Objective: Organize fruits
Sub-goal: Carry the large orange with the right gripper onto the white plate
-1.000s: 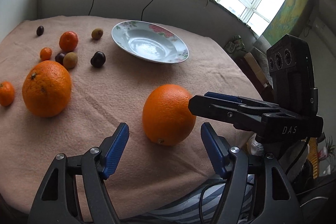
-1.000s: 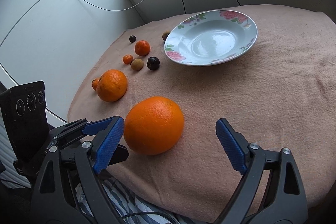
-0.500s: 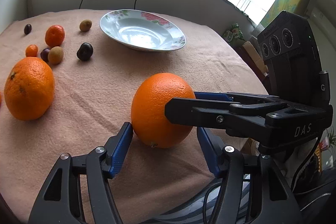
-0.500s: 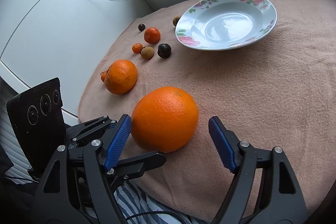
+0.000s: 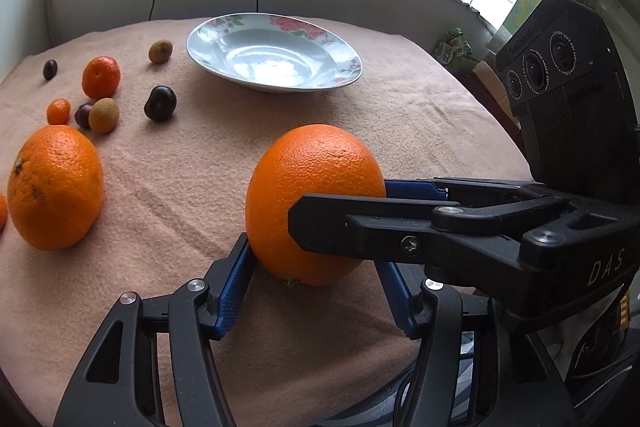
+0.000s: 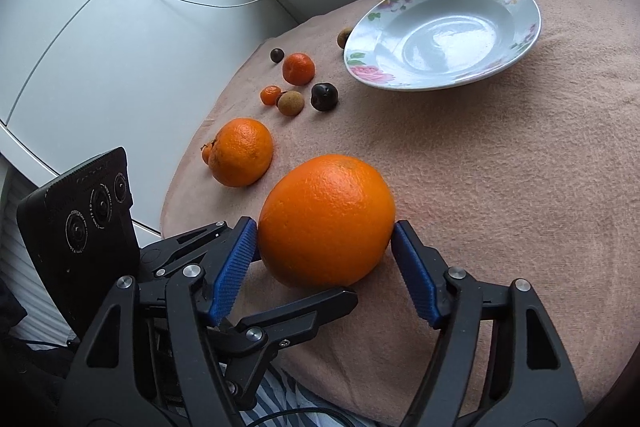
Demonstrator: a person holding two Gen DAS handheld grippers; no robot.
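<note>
Both grippers met at right angles, the left gripper (image 5: 316, 263) and right gripper (image 6: 324, 259) each clamping the orange (image 6: 326, 221).

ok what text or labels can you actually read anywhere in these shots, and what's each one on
"DAS": raised letters on the black body of the right gripper, seen in the left wrist view.
Small white print around the lenses of the camera block on that gripper: too small to read reliably.
Print around the lenses of the camera block on the left gripper: too blurred to read.
Green packet beyond the table: lettering unreadable.
Floral plate and fruit: no text.
</note>
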